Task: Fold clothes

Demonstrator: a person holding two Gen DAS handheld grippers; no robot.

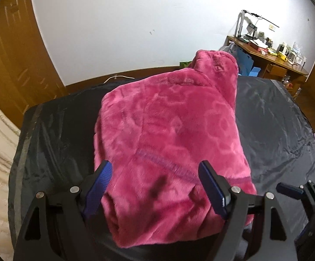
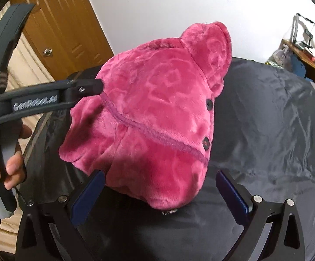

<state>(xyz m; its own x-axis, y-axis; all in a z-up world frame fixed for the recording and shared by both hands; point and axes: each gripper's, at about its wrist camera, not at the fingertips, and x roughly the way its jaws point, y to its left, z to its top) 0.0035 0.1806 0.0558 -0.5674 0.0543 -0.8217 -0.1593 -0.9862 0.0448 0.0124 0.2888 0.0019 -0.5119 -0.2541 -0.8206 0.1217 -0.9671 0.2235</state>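
Pink fleece garment lies folded into a thick bundle on a dark sheet covering the bed, roughly mid-sheet w/ bare sheet showing on both sides of it. Everything below is placed relative to that garment. Its collar end stands up at the far side, twd the white wall; two dark buttons sit along its right edge in the right wrist view, and a darker pink seam runs diagonally across its top. Left gripper hangs over the garment's near end, fingers spread wide, blue pads apart w/ the fleece seen between them but not pinched; released, nothing held. In the right wrist view the same left gripper reaches in from the garment's left side, tip close to the fleece edge; contact can't be told. A hand wraps its handle, further left of the garment. Right gripper sits at the garment's near corner, fingers also spread, left pad just beside the fleece, right pad over bare sheet; released, empty. From the left wrist view, the right gripper shows only partly, low and right of the garment. Beyond the garment to the far right: a wooden desk cluttered w/ small items. Left of the garment, behind it: a wooden door w/ a round knob.
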